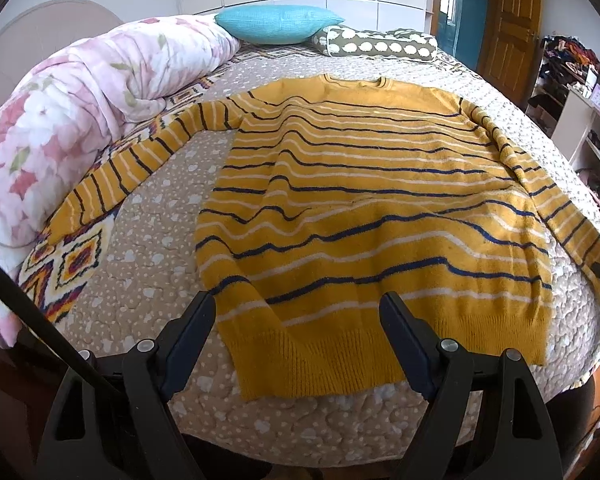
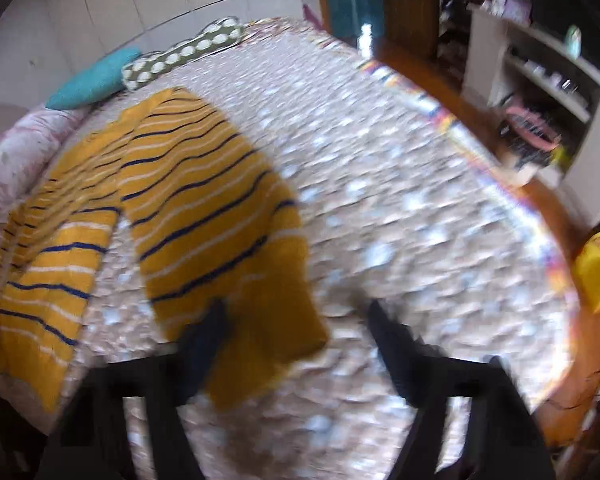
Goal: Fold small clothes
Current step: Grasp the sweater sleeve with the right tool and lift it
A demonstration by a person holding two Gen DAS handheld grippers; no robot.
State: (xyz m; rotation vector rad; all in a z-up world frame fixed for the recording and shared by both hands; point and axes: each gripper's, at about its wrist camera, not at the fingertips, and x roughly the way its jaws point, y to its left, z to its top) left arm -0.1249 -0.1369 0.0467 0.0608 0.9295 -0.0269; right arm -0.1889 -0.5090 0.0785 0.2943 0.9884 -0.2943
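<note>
Left wrist view shows my left gripper (image 1: 296, 316) gaping, empty, over the hem of the sweater (image 1: 360, 200), spread unfolded on the bed (image 1: 140, 240), while my right gripper (image 2: 296, 320), open, empty, hovers by its 3 o'clock sleeve: folding not begun.

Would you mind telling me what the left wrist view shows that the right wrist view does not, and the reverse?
Only the left wrist view shows the whole sweater spread flat, neckline included, and the open left gripper at its hem. Only the right wrist view, which is blurred, shows the open right gripper at the sleeve cuff and a yellow bag on the floor. Both show the sweater, teal pillow, floral duvet and bedspread.
</note>
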